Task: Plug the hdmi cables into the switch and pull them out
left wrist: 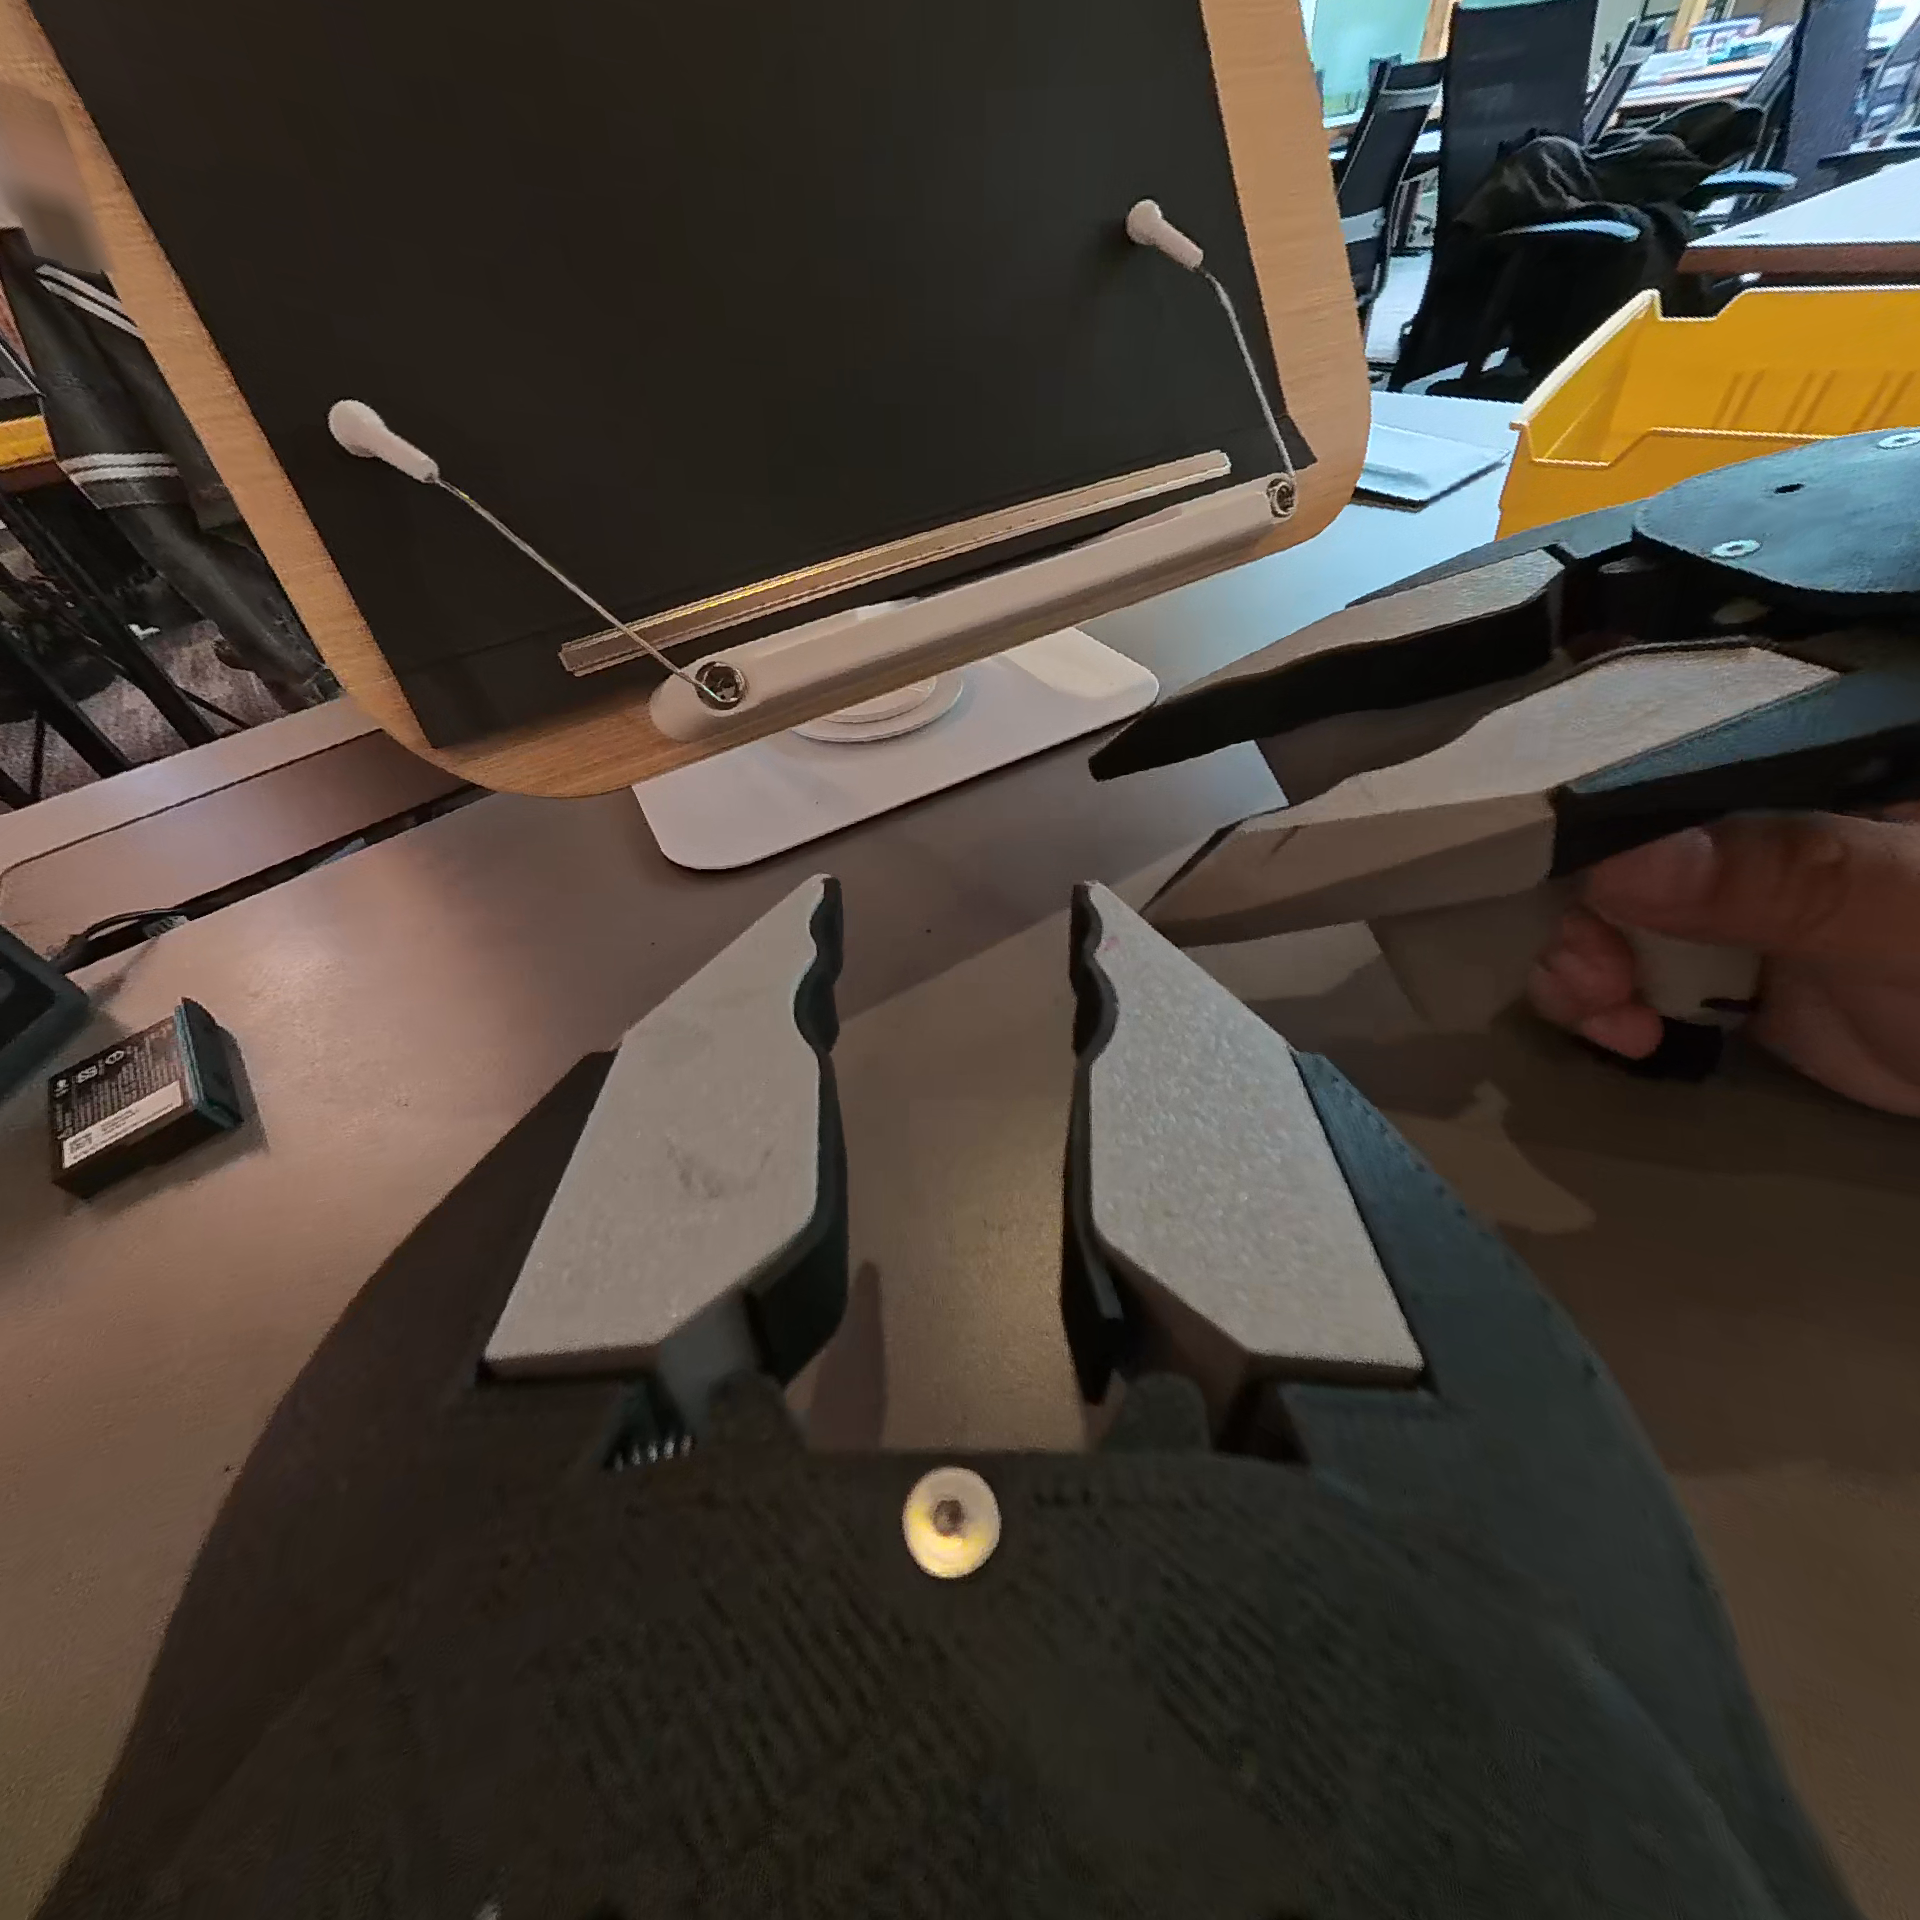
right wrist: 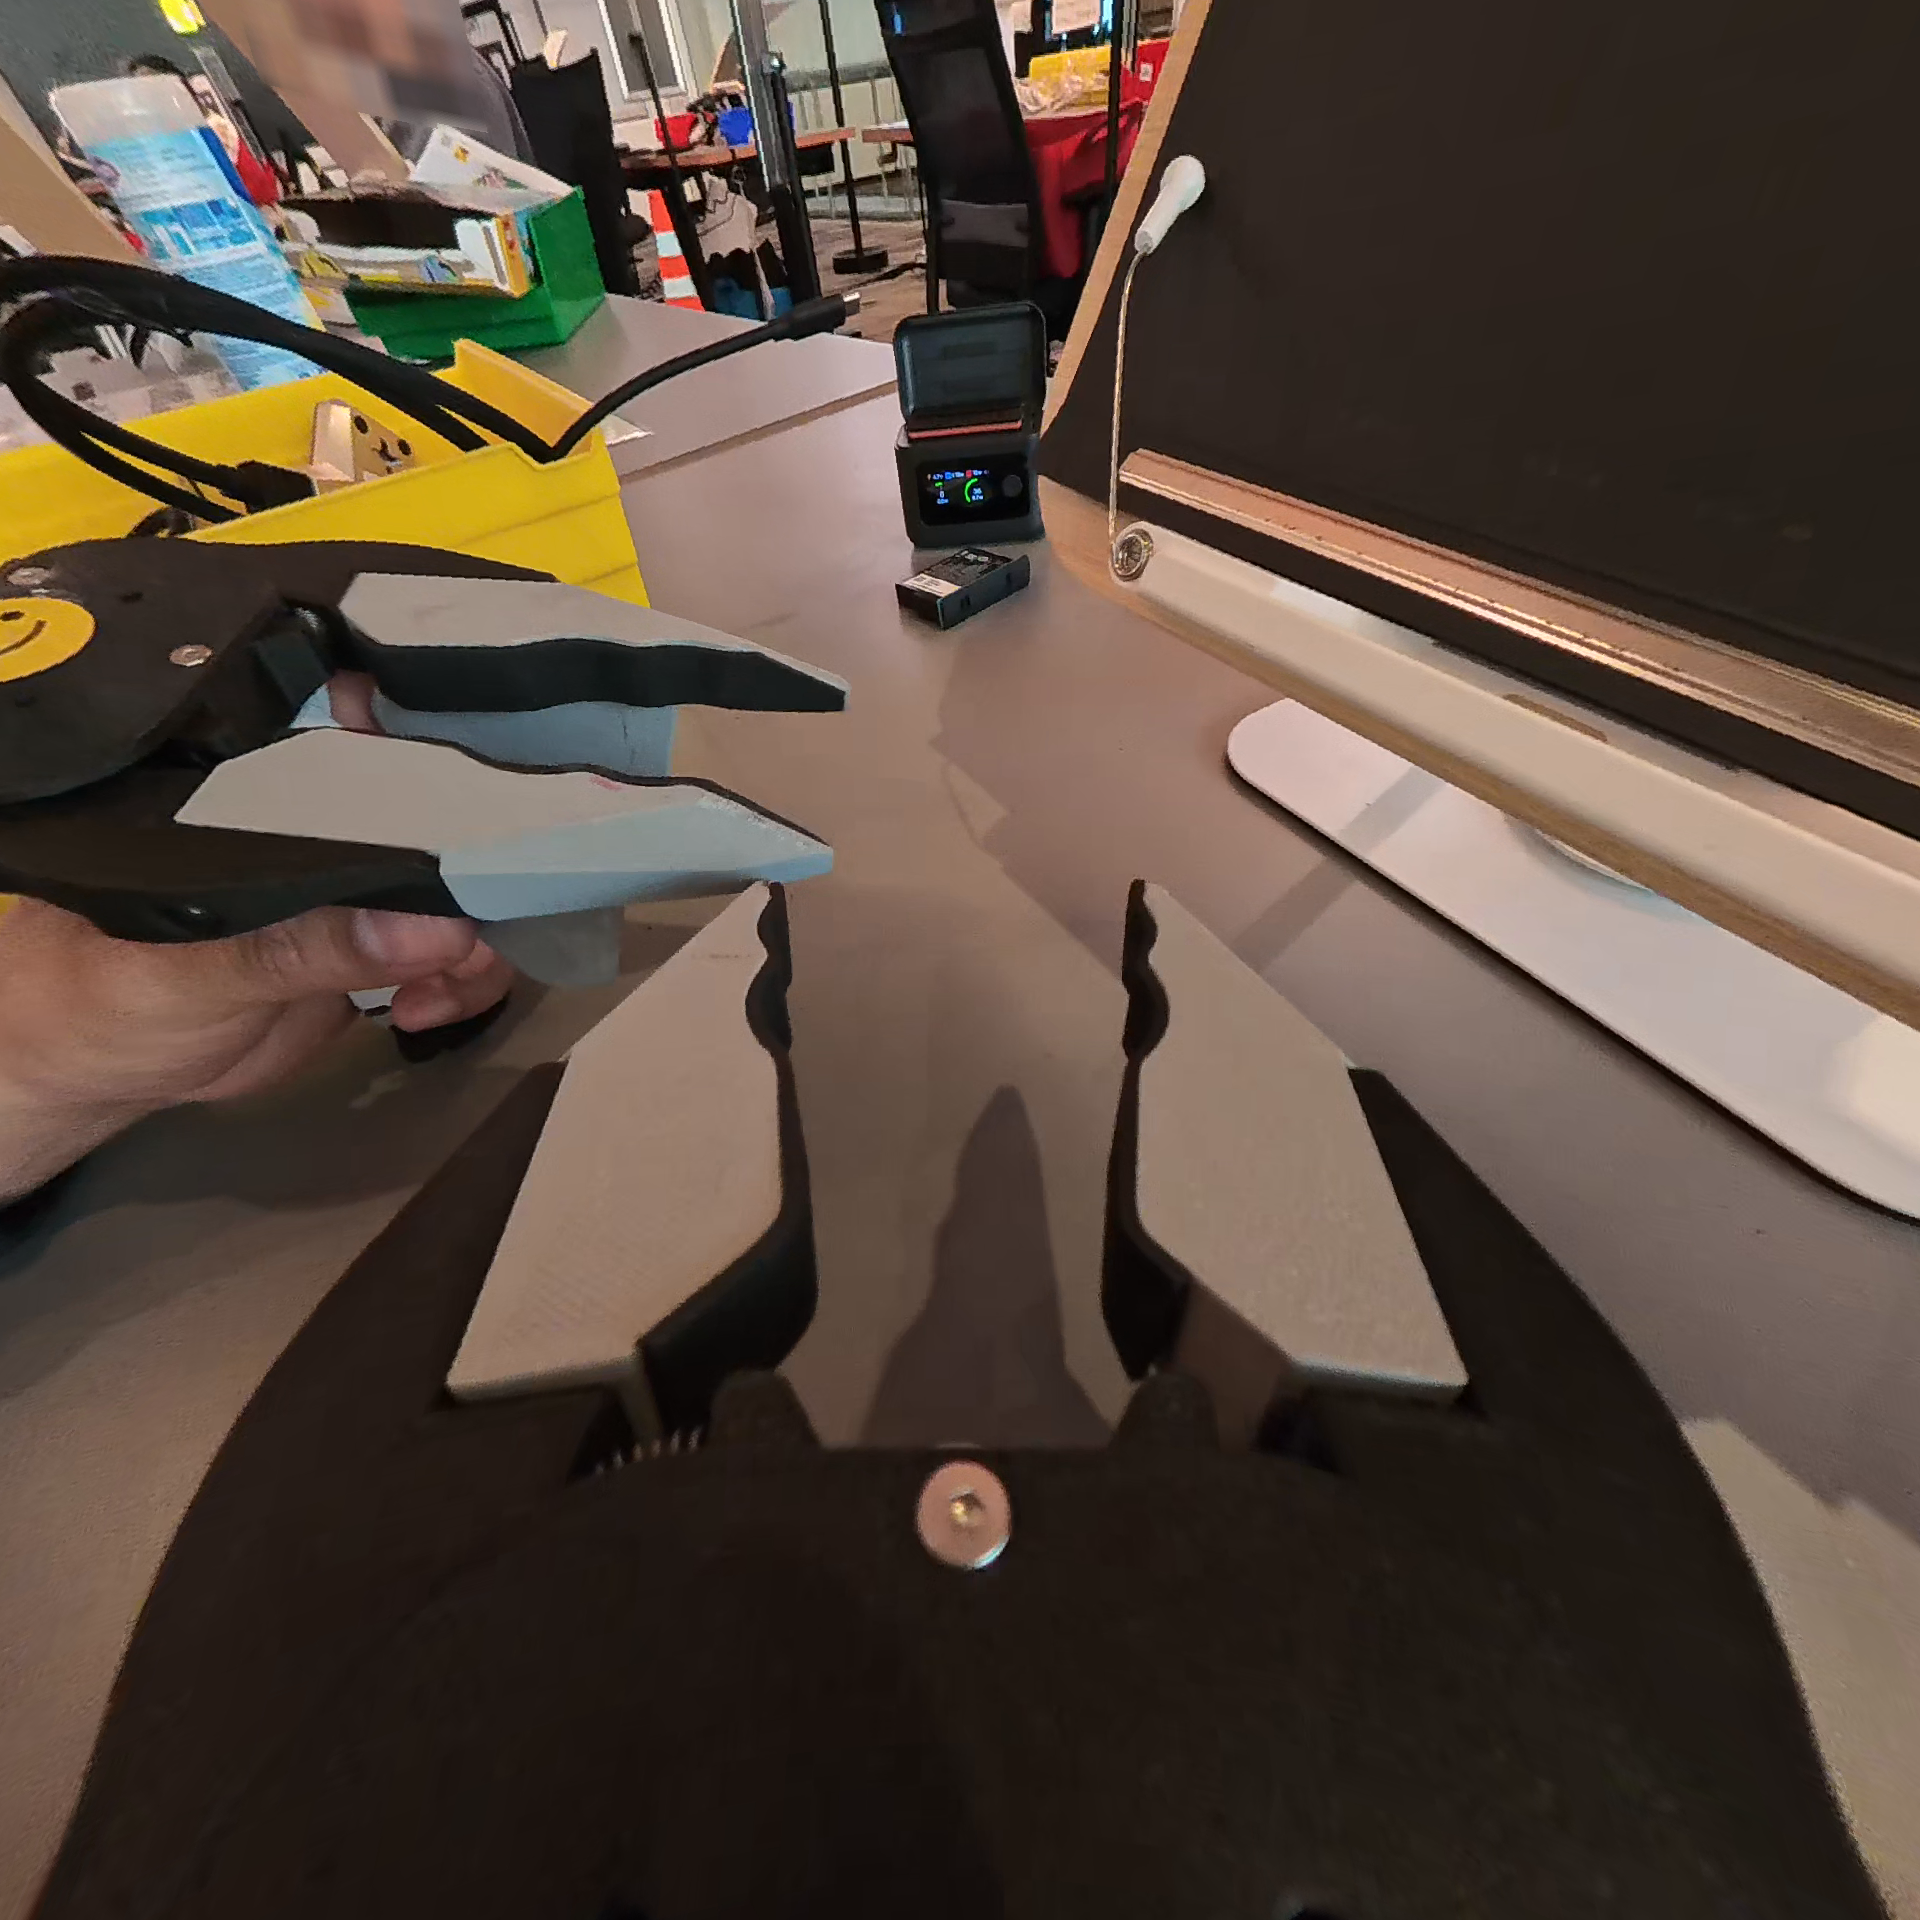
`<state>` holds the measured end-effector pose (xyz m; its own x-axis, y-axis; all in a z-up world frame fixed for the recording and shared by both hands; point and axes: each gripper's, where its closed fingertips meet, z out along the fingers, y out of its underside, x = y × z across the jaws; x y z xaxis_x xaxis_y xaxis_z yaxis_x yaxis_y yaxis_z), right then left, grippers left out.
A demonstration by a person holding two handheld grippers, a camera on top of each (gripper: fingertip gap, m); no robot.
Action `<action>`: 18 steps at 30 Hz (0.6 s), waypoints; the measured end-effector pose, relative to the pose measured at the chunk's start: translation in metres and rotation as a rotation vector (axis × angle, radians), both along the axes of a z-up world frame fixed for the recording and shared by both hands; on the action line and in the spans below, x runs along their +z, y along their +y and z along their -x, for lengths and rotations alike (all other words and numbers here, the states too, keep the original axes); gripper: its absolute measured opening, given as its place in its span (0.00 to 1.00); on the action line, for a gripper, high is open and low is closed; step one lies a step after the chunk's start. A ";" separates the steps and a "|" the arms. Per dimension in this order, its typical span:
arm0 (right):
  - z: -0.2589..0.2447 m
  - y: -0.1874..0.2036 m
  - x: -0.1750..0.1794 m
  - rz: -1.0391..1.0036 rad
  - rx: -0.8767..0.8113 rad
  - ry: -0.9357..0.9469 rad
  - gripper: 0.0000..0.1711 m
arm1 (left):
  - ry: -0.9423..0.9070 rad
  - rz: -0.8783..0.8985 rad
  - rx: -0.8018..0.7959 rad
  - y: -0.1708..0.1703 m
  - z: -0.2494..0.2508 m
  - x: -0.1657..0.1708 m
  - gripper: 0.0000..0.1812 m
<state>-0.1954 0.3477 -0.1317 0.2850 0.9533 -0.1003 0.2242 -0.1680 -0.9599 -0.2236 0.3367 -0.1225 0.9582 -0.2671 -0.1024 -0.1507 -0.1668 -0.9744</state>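
The left gripper [left wrist: 951, 914], black-bodied with grey wedge-shaped fingers, has its fingers apart with nothing but bare brown tabletop [left wrist: 416, 987] between them. The right gripper [right wrist: 956, 914], of the same build, also has its fingers spread over bare table and holds nothing.

The thick black cables [right wrist: 260, 343] lie well off to the left of the right gripper's fingers and beyond them, looping out of a yellow plastic bin [right wrist: 499, 509]; one plug end [right wrist: 821, 312] sticks out past the bin's rim toward the far table. Whether these are the hdmi cables cannot be told for sure, and no switch can be made out in either view.

Straight ahead of the left gripper's fingers stands a tilted wooden-edged book stand with a black face and white base [left wrist: 727, 364]; in the right wrist view it rises just to the right of the fingers. Left of the left fingers lies a small flat black battery pack [left wrist: 140, 1107]. Beyond the right fingertips, past that same pack, stands a small black charging case with a lit screen and open lid [right wrist: 971, 436].

Each gripper shows in the other's view, off to the side with a hand [right wrist: 208, 997] on its grip.
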 end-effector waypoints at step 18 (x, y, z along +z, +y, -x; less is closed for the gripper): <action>-0.005 -0.002 0.003 0.004 0.001 0.023 0.35 | -0.007 -0.025 0.021 -0.044 -0.007 0.003 0.27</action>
